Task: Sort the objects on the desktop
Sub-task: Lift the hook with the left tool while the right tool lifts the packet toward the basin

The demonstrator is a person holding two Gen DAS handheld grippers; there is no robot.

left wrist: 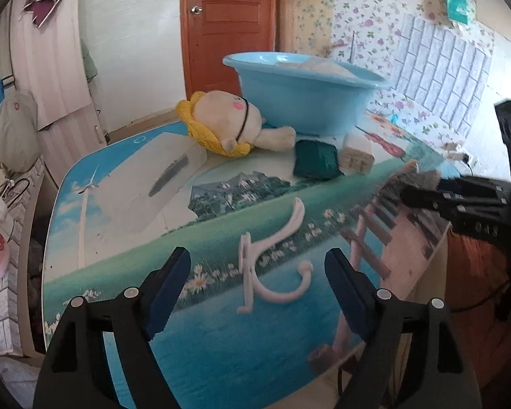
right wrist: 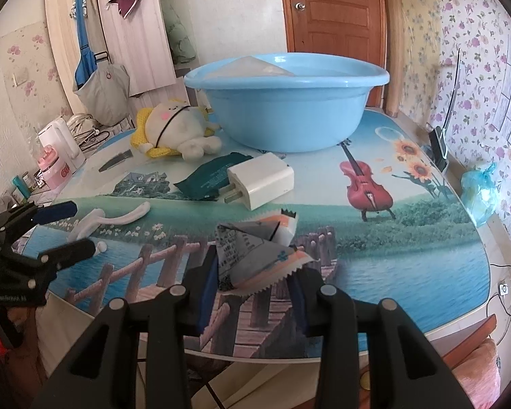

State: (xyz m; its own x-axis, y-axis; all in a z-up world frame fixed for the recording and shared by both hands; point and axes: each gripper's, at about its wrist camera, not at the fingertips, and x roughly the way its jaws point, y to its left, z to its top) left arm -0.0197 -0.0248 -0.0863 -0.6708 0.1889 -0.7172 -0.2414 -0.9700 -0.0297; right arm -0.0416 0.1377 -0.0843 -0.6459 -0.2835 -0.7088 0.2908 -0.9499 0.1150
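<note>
White plastic, hard and thin: the hook (left wrist: 272,266) lies flat near the front edge of the desk (left wrist: 221,347), straight ahead of the left gripper (left wrist: 257,293), whose fingers (left wrist: 168,289) stand wide apart on either side of it without touching it. It looks light and stiff, so it should not bend under a squeeze, but its smooth curved arms may slip or swivel out of a pinch. The straight flat stem at its left side seems the surest place to take hold, across its narrow width.

The right gripper (right wrist: 255,289) has its fingers narrowed onto a crumpled wrapper (right wrist: 255,255) with zigzag edges, held just above the front edge of the desk. That thing is very light and soft; it will crush rather than resist, and a firm pinch on the bunched middle suits it better than the loose corners.

Further back lie a white charger (right wrist: 262,180) partly on a dark green pouch (right wrist: 207,177), a soft toy (right wrist: 177,126) and a clear lid (left wrist: 146,184) towards the left edge. A blue basin (right wrist: 286,109) at the far edge, with something pale already inside, is probably where the things go.
</note>
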